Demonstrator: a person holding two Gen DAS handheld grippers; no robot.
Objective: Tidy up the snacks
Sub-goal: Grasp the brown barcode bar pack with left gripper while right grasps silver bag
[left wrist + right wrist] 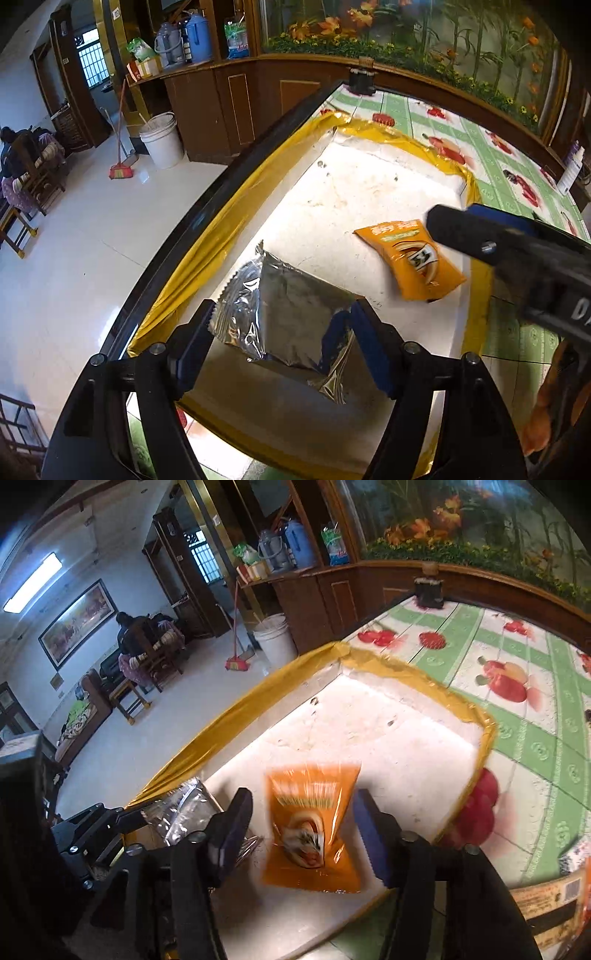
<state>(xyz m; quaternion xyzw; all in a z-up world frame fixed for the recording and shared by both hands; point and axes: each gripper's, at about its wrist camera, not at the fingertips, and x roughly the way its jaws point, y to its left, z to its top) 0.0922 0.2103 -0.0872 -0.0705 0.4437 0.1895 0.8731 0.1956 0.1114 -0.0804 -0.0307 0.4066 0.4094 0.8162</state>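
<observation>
Orange snack packet (312, 830) lain on white tray (388, 746) between spread right gripper (301, 825) pads, untouched; silver packet (284, 314) framed by spread left gripper (282, 332), unpinched.

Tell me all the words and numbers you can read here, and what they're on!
"DA", white letters cut off by the picture's edge: on the right claw's black body.
Orange snack packet: yellow print, too blurred to read.
Cardboard box: barcode and small print, unreadable.
Silver packet: no words showing.
</observation>
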